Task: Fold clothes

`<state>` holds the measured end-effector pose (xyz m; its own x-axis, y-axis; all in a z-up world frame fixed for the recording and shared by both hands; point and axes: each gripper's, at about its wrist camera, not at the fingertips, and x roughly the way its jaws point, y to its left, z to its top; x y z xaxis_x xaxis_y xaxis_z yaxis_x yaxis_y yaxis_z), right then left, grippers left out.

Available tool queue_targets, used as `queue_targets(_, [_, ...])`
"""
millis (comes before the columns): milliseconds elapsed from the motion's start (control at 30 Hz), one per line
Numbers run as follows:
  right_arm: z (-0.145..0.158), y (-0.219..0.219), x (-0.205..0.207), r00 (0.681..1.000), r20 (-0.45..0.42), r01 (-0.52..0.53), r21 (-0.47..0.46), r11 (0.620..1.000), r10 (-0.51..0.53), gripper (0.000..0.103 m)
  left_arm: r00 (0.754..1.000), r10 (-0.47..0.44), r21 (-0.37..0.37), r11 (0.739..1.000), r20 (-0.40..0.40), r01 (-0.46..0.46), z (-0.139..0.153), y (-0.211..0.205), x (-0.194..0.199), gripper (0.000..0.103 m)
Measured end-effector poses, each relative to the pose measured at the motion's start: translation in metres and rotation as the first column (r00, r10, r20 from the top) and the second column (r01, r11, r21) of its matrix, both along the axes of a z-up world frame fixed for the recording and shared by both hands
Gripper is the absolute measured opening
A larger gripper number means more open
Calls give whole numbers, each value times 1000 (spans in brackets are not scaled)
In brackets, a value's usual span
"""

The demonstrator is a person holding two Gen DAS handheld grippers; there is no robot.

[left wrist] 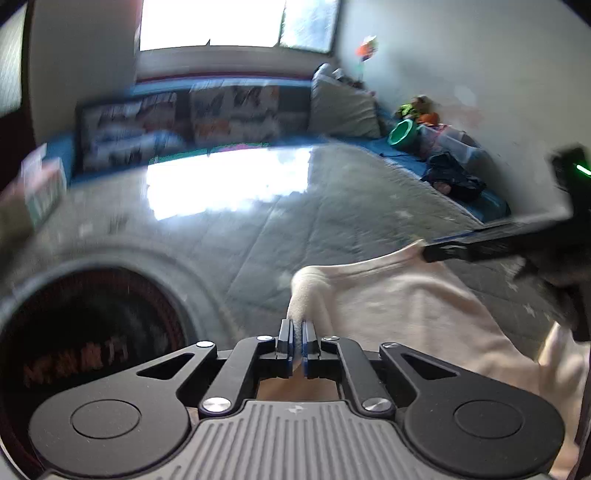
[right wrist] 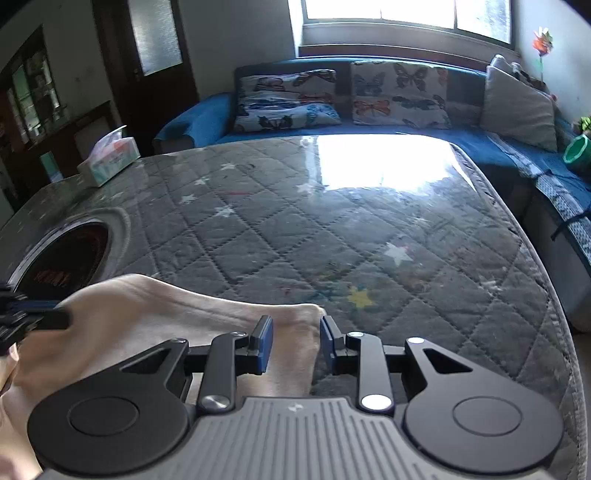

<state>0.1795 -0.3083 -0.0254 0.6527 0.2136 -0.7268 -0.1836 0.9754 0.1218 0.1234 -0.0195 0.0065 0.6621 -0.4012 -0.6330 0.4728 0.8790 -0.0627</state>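
The garment (right wrist: 155,317) lies on the near part of the table (right wrist: 332,229); the left tongs (left wrist: 297,341) grip one edge of it, with cloth between the closed jaws; the right tongs (right wrist: 296,345) straddle another edge, jaws apart, to the right of the left tongs; a round inset (right wrist: 62,258) sits in the table at the left; a tissue box (right wrist: 110,157) stands on the far left corner; the sofa (right wrist: 369,133) runs behind the table and along its right side; cushions (right wrist: 288,99) rest on the sofa; a window (right wrist: 406,14) is above it.
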Motion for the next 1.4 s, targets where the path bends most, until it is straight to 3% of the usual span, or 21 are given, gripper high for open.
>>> queue_targets(133, [-2, -6, 1, 1000, 2, 23, 5, 1000, -23, 27, 993, -112, 22, 994, 49, 111, 5, -19, -33, 5])
queue_targets(333, [-1, -12, 0, 999, 5, 42, 10, 999, -42, 28, 967, -253, -21, 967, -30, 253, -5, -29, -59, 11])
queue_targets(500, [-1, -15, -3, 999, 9, 47, 9, 999, -47, 28, 982, -187, -84, 979, -9, 186, 10, -13, -52, 18])
queue_targets(567, [-1, -16, -3, 999, 8, 51, 12, 999, -51, 29, 992, -129, -70, 989, -13, 128, 11, -9, -46, 29])
queue_targets(633, [-1, -16, -3, 998, 8, 54, 14, 998, -55, 31, 994, -99, -52, 994, -48, 97, 6, -7, -39, 48])
queue_targets(667, [0, -16, -4, 999, 9, 53, 14, 998, -53, 32, 994, -88, -38, 996, -70, 86, 2, -7, -36, 48])
queue_targets(867, [0, -14, -6, 999, 10, 43, 7, 999, -43, 32, 989, -84, -13, 996, -124, 83, -13, -9, -33, 46])
queue_targets(900, [0, -14, -6, 999, 9, 43, 7, 999, -43, 32, 989, -77, -5, 997, -130, 77, -15, -9, -32, 42])
queue_targets(933, [0, -14, -6, 999, 8, 41, 6, 999, -41, 32, 988, -76, -4, 997, -137, 76, -17, -9, -30, 27])
queue_targets(1000, [0, -14, -6, 999, 7, 39, 4, 999, -39, 32, 988, -70, -14, 998, -136, 68, -18, -7, -28, 12])
queue_targets(1033, [1, -14, -6, 999, 7, 37, 2, 999, -37, 32, 989, -71, -21, 997, -128, 68, -18, -7, -27, 8])
queue_targets(1167, [1, -13, -5, 999, 7, 31, -4, 1000, -31, 32, 998, -53, -32, 998, -46, 52, -2, 1, -26, 6])
queue_targets(1267, [2, -12, -5, 1000, 7, 22, -3, 1000, -22, 32, 999, 41, -55, 998, 1, -40, 13, 16, -10, 6])
queue_targets(1400, [-1, -8, -1, 1000, 0, 2, 2, 1000, -2, 32, 983, 175, -58, 983, 62, -172, 23, 36, 17, 6])
